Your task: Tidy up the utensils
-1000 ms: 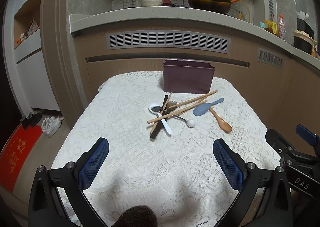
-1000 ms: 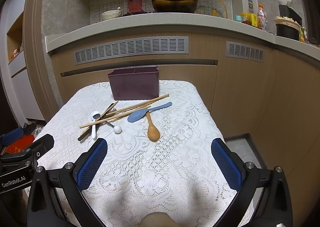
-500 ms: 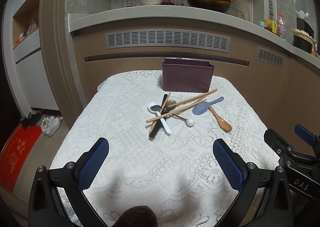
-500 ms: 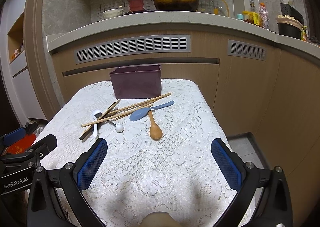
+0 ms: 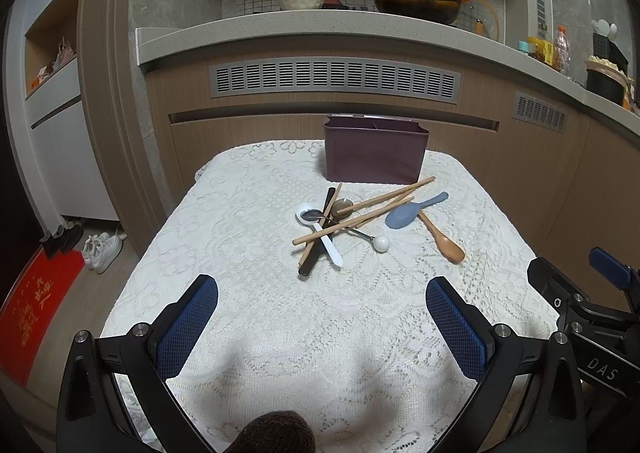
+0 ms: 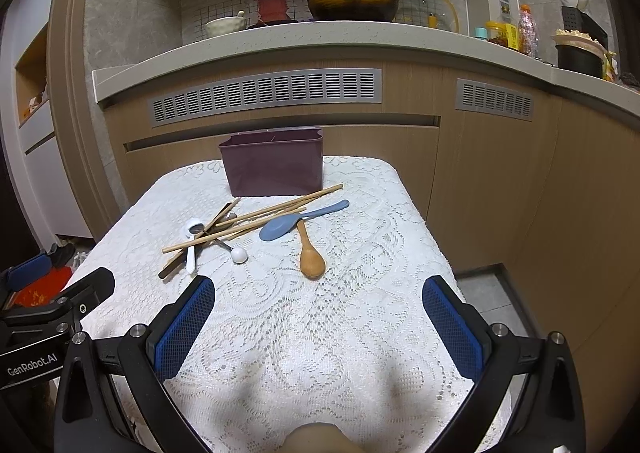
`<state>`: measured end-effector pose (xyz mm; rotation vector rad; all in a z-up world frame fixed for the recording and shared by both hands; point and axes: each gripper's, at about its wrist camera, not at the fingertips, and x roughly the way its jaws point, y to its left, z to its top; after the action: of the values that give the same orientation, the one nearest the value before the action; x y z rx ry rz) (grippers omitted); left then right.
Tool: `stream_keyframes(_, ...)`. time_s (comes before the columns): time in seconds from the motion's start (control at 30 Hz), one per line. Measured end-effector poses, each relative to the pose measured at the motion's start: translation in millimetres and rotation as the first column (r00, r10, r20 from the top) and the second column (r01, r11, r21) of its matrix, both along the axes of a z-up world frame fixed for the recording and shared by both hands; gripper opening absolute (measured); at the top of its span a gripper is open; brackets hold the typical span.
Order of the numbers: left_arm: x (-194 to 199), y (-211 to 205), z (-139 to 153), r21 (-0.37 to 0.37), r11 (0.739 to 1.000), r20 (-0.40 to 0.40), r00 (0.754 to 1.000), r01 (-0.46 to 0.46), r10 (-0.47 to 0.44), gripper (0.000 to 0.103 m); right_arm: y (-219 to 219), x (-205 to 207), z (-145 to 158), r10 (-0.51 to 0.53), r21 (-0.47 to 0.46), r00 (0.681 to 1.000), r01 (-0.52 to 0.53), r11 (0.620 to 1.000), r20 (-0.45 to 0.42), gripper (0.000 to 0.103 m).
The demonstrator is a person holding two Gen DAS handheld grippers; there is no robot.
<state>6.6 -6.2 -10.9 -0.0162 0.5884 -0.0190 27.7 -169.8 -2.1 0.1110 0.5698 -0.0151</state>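
Left claw [image 5: 322, 317] and right claw [image 6: 319, 315] hover side by side, both spread wide, holding nothing.

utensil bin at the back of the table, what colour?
Dark maroon-purple bin, plain, no pattern. Clearest in the right wrist view.

Both the left gripper [image 5: 322, 325] and the right gripper [image 6: 319, 323] have black frames, blue mesh-textured pads [image 5: 188, 327], silver screws [image 5: 141, 329] and white lettering [image 6: 33, 364].

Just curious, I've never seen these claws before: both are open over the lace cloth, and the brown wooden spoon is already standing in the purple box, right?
Not quite. The wooden spoon lies flat on the lace cloth, in front of the purple box, as the right wrist view shows. Both claws are indeed open.
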Motion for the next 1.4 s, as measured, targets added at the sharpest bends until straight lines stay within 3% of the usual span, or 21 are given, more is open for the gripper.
stream_keyframes(0.93, 4.7, 5.4, -3.3, -0.001, 1.000, -0.015, 1.000, -0.004, 0.004, 0.103, -0.4, 2.6, -3.1, 0.001, -0.001, 1.000, -0.001, 1.000, -0.010, 0.103)
stream_keyframes(1.2, 35.8, 7.5, -11.0, 0.026, 1.000, -0.042, 0.999, 0.003, -0.002, 0.103, -5.8, 23.8, -7.7, -0.004, -0.031, 1.000, 0.003, 1.000, -0.017, 0.103)
stream_keyframes(1.4, 75.2, 12.7, -25.3, -0.023, 0.995, -0.098, 0.990, 0.096, -0.098, 0.103, -10.0, 56.1, -14.2, -0.007, -0.070, 0.999, 0.004, 0.998, -0.036, 0.103)
